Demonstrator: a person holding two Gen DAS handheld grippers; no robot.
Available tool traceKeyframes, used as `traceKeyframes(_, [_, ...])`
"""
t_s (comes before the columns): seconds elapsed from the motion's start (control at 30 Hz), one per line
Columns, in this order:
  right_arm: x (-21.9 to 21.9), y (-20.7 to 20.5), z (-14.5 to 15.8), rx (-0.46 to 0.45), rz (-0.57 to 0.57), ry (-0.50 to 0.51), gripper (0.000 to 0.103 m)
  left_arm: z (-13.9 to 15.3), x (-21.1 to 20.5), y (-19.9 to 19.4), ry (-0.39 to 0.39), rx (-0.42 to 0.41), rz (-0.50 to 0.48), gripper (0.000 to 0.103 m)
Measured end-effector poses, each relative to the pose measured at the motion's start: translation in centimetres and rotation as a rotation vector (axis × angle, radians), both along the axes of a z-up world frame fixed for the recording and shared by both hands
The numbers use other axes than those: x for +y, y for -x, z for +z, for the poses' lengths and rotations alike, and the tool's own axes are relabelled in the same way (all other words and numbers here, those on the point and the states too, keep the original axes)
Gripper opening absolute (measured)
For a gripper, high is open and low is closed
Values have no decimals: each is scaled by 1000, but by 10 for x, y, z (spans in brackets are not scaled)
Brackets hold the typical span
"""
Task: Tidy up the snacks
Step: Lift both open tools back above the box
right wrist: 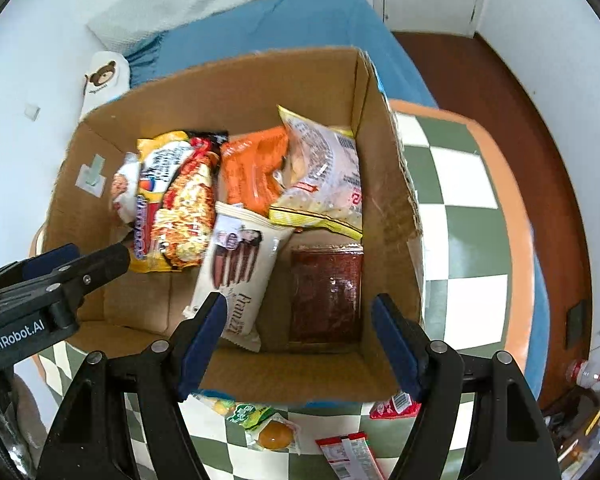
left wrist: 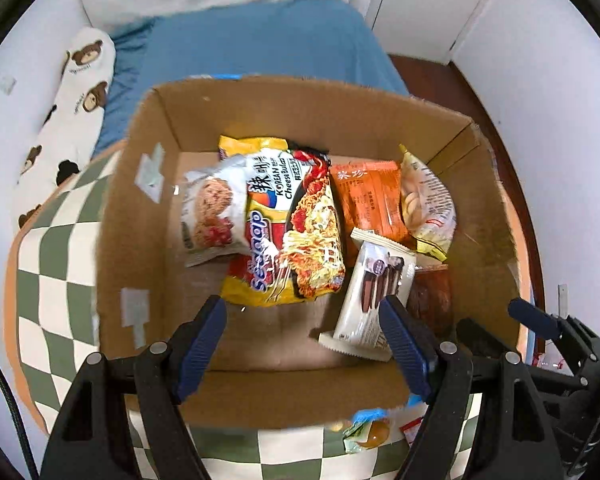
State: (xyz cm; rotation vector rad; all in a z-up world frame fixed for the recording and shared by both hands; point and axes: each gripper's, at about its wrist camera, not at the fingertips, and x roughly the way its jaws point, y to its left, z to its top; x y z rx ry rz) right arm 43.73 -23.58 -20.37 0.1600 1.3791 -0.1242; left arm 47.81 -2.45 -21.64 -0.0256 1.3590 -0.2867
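An open cardboard box (left wrist: pixel 140 184) holds several snack packs. A yellow noodle packet (left wrist: pixel 288 232) lies between a white cookie bag (left wrist: pixel 212 216) and an orange packet (left wrist: pixel 368 196). A clear yellow-edged bag (left wrist: pixel 428 204) leans in the far right corner. A white wafer packet (right wrist: pixel 236 268) lies beside a flat dark red pack (right wrist: pixel 326 292). My left gripper (left wrist: pixel 302 308) hangs open over the box's near side with nothing between its fingers. My right gripper (right wrist: pixel 298 302) is open and empty too, above the dark red pack. The left gripper (right wrist: pixel 80 256) also shows at the right wrist view's left edge.
The box stands on a green-and-white checked table (right wrist: pixel 460 208). In front of it lie a jelly cup (right wrist: pixel 274 434) and two red sachets (right wrist: pixel 352 456). A blue bed (left wrist: pixel 260 40) with a bear-print pillow (left wrist: pixel 80 92) lies behind. White walls close in on both sides.
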Motion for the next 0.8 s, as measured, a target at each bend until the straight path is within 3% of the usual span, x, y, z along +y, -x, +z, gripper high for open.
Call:
traceKeyframes(0.37, [27,44,68,-187,40,69,77,57,14,56,-19,-217,7,77])
traceKeyframes(0.7, [39,93,117,-291,17,33,78,95,29,106,25,-276,23,77])
traceKeyframes(0.8, [38,112,119,-282,-5,3,88,93,33,121,26,-266,27,77])
